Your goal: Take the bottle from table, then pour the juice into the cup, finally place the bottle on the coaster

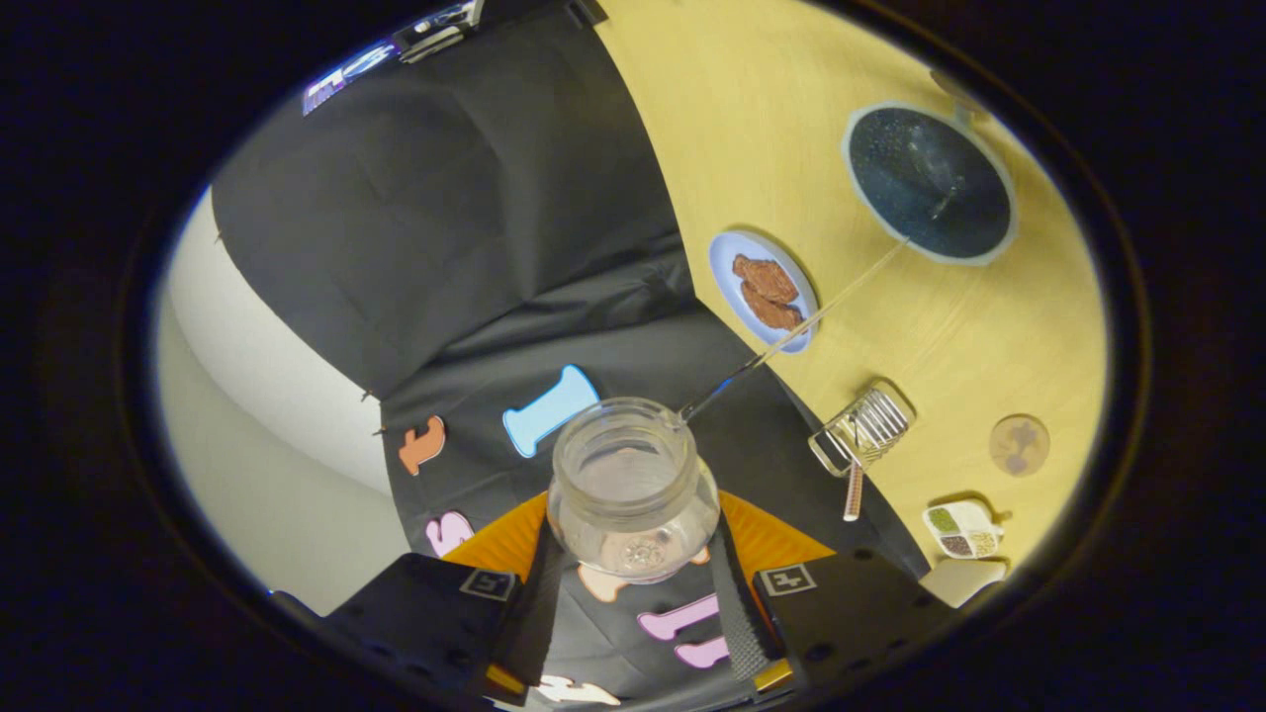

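Note:
My gripper [638, 569] is shut on a clear, open-mouthed bottle [633, 475], one finger pressing on each side of its body. The whole view is tipped, so the bottle is tilted with its mouth facing away from me. From its lip a thin stream of liquid [801, 326] runs out toward the cup [930, 183], a round dark vessel with a pale rim on the yellow table [989, 336], well beyond the fingers. The round brown coaster [1019, 445] lies on the table, nearer to me than the cup and off to its side.
A light blue plate [727, 267] with brown food pieces sits between the bottle and the cup, under the stream. A clear ridged holder [860, 433] and a small divided dish [961, 529] stand near the coaster. The black cloth wall [445, 227] lies behind the bottle.

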